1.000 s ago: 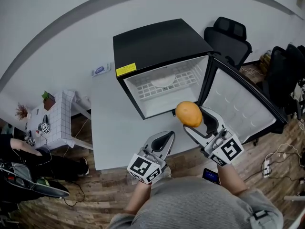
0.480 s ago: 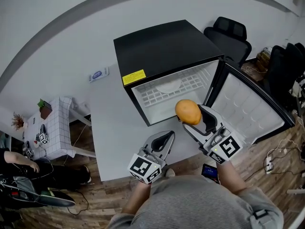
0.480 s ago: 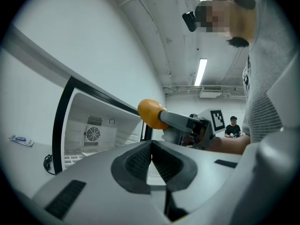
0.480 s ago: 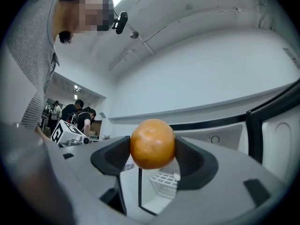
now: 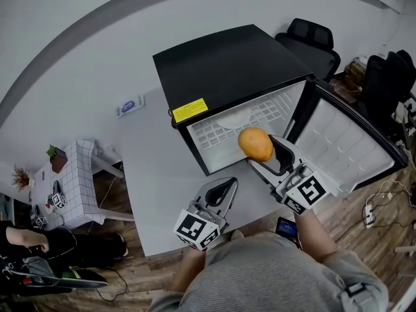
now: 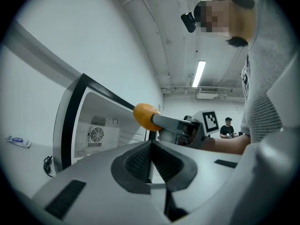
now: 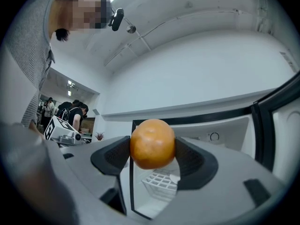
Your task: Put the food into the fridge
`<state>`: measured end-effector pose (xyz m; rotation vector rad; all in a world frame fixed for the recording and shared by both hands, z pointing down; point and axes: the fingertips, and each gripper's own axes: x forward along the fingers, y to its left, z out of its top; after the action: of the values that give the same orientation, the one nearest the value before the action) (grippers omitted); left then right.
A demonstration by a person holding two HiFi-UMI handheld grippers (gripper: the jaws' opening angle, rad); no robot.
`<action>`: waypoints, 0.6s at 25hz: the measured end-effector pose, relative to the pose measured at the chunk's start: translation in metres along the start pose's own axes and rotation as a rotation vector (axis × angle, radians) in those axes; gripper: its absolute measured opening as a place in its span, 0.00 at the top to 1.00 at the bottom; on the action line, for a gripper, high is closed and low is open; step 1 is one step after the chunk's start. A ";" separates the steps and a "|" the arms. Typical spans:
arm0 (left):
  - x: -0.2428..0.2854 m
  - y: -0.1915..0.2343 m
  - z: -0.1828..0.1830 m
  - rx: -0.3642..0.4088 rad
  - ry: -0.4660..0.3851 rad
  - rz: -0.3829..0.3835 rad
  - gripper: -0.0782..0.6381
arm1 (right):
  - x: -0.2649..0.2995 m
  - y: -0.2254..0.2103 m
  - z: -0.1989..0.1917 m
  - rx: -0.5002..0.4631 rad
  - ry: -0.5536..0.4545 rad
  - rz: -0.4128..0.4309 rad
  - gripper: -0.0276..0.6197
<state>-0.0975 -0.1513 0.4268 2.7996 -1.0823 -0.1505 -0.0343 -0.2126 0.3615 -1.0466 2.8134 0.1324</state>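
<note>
My right gripper (image 5: 263,153) clamps the orange (image 7: 152,143) between its pads, with the open fridge (image 5: 221,64) just ahead for loading; left gripper (image 5: 227,186) pinched together, empty, idle.

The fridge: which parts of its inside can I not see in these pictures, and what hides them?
- Head view: the orange in the right gripper covers part of the wire shelf of the fridge.
- Right gripper view: the orange covers the middle of the opening.
- Left gripper view: the body of the left gripper hides the lower part of the inside.
</note>
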 end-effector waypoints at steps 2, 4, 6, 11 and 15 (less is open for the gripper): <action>-0.001 0.006 -0.003 -0.007 -0.006 -0.001 0.88 | 0.007 -0.003 -0.005 -0.004 0.009 -0.008 0.48; -0.001 0.010 -0.004 -0.009 -0.006 0.000 0.88 | 0.013 -0.006 -0.011 -0.007 0.021 -0.012 0.48; 0.000 0.012 -0.005 0.000 -0.004 -0.005 0.88 | 0.019 -0.011 -0.018 -0.009 0.035 -0.016 0.48; 0.005 0.015 -0.003 0.026 -0.001 -0.010 0.88 | 0.037 -0.028 -0.036 -0.024 0.084 -0.021 0.48; 0.009 0.016 -0.004 0.023 0.008 0.009 0.88 | 0.049 -0.040 -0.050 -0.021 0.111 -0.011 0.48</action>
<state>-0.1009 -0.1685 0.4327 2.8128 -1.1015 -0.1271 -0.0498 -0.2806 0.4014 -1.1073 2.9100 0.1059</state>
